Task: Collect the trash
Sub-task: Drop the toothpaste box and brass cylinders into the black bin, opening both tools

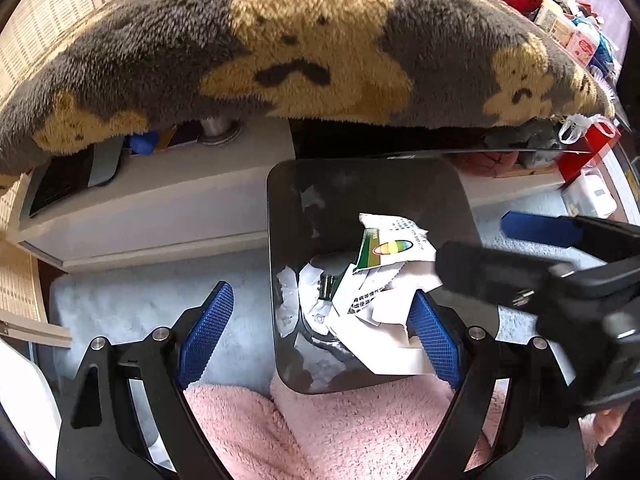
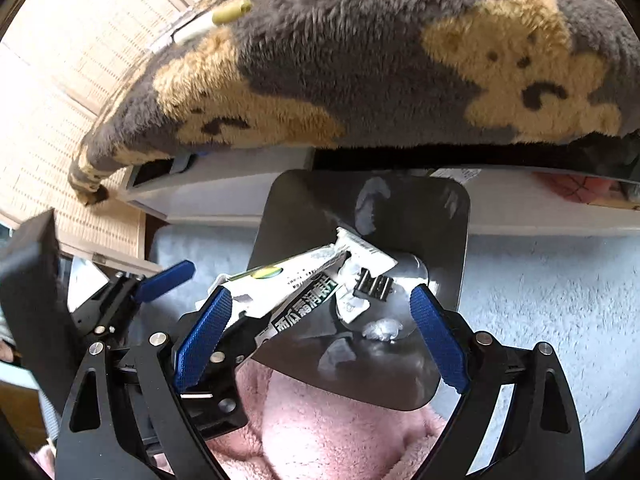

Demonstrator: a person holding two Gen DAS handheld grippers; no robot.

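A dark square trash bin (image 1: 288, 200) stands on the pale carpet below both grippers; it also shows in the right wrist view (image 2: 452, 240). Crumpled white printed packaging (image 1: 384, 280) lies in its mouth, with smaller scraps and a black binder clip (image 2: 374, 286) lower inside. My left gripper (image 1: 320, 332) is open above the bin's near-left part, its right finger beside the packaging. My right gripper (image 2: 324, 332) is open above the bin; the packaging (image 2: 304, 284) lies against its left finger (image 2: 204, 336). The right gripper's black body (image 1: 540, 276) reaches in from the right in the left wrist view.
A grey and tan bear-print plush cushion (image 1: 304, 40) overhangs the bin at the back. A low white shelf (image 1: 160, 200) runs behind the bin. Pink fleece (image 1: 320, 432) lies at the near edge. Red and white clutter (image 1: 580, 160) sits at the right.
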